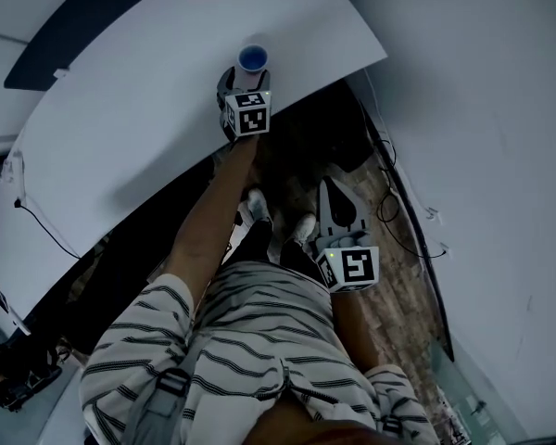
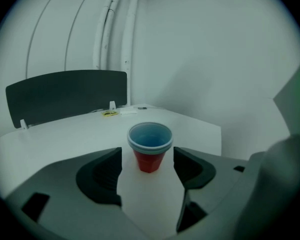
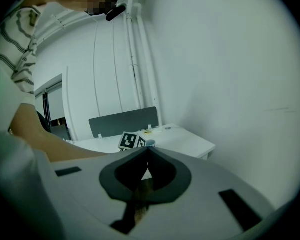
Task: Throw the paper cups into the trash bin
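Where the left gripper (image 2: 147, 156) gapes, paper cup (image 2: 150, 143) upright, mouth up.

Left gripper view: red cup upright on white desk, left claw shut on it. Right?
Not shut: the left claw is open, its jaws clear of the red cup, as the left gripper view shows. Cup upright on the white desk: yes.

paper cup (image 1: 252, 58) base hidden, yellow item (image 2: 110, 113) unclear

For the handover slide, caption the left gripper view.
Left gripper, fingers apart, lined up on an upright red paper cup with blue inside, on the white table.
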